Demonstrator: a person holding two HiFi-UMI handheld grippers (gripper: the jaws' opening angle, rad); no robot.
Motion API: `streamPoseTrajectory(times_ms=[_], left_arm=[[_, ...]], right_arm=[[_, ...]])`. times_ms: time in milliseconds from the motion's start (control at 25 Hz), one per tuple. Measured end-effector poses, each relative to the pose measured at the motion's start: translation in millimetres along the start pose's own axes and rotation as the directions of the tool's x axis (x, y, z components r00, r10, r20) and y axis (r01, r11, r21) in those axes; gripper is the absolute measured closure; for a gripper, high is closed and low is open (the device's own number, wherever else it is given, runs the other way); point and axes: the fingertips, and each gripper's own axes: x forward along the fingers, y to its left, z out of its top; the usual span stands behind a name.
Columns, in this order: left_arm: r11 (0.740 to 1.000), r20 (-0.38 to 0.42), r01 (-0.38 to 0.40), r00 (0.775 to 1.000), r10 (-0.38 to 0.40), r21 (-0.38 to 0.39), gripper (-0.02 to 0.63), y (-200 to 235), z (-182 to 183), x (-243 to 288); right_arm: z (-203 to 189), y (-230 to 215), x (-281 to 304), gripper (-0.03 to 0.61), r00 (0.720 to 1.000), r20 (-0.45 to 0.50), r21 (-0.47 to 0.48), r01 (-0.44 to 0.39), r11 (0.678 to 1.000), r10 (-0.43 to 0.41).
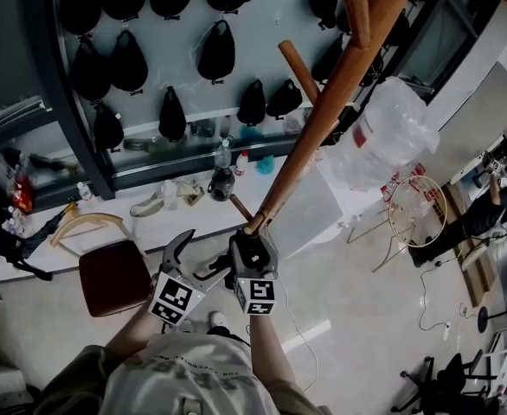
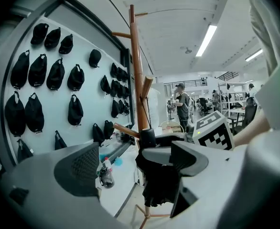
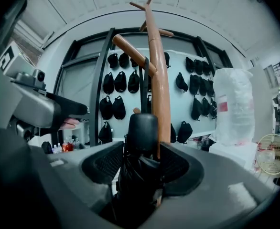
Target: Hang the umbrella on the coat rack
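A black folded umbrella (image 3: pixel 139 147) stands upright between the pads of my right gripper (image 3: pixel 141 168), which is shut on it, close against the wooden coat rack pole (image 3: pixel 159 94). Its thin strap (image 3: pixel 145 66) runs up and loops over a slanted peg (image 3: pixel 130 51). In the head view the right gripper (image 1: pixel 253 247) is at the pole's (image 1: pixel 323 119) lower part. My left gripper (image 1: pixel 195 258) hangs just left of it, jaws open and empty. From the left gripper (image 2: pixel 135 168) view the umbrella (image 2: pixel 159 190) dangles ahead beside the rack (image 2: pixel 137 80).
Several black caps (image 1: pixel 217 52) hang on the grey wall panel behind the rack. A clear plastic bag (image 1: pixel 383 137) hangs on the rack's right side. A dark red stool (image 1: pixel 113 277) stands at lower left, a round wire stand (image 1: pixel 416 210) at right. Bottles (image 1: pixel 223 178) line the ledge.
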Motion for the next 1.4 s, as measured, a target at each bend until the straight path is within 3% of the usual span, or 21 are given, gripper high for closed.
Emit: streamPoseTrajectory(times_ms=[80, 120, 160, 560, 960, 1240, 1280, 1320, 1400], left_arm=[[1.0, 0.005, -0.001, 1.0, 0.001, -0.008, 0.158, 0, 1, 0], [1.0, 0.009, -0.002, 1.0, 0.002, -0.013, 0.158, 0, 2, 0], [1.0, 0.014, -0.004, 1.0, 0.005, -0.018, 0.158, 1, 3, 1], [1.0, 0.055, -0.001, 0.998, 0.003, -0.03, 0.158, -3, 16, 4], [0.995, 0.162, -0.073, 0.983, 0.084, -0.069, 0.16, 14, 52, -12], [0.993, 0.215, -0.096, 0.97, 0.11, -0.075, 0.163, 19, 64, -30], [0.992, 0.219, -0.107, 0.968, 0.121, -0.073, 0.175, 20, 64, -32], [0.99, 0.227, -0.125, 0.964, 0.138, -0.07, 0.226, 22, 65, -34], [0.984, 0.263, -0.165, 0.948, 0.177, -0.07, 0.402, 25, 71, -40]], right_arm=[[-2, -3, -4, 0.343, 1.0, 0.013, 0.009, 0.005, 1.0, -0.005], [-2, -4, -5, 0.294, 1.0, 0.017, 0.011, 0.006, 1.0, -0.006], [-2, -5, -7, 0.287, 1.0, 0.019, 0.012, 0.007, 1.0, -0.007], [17, -11, -27, 0.287, 0.997, 0.07, 0.022, 0.016, 1.0, -0.018], [98, -13, -77, 0.287, 0.965, 0.255, 0.04, 0.054, 0.998, -0.063], [123, -13, -106, 0.29, 0.946, 0.297, 0.036, 0.128, 0.991, -0.133], [123, -13, -107, 0.291, 0.945, 0.295, 0.031, 0.139, 0.99, -0.142], [123, -14, -109, 0.313, 0.943, 0.295, 0.033, 0.148, 0.988, -0.151], [125, -16, -113, 0.383, 0.936, 0.307, 0.051, 0.167, 0.985, -0.174]])
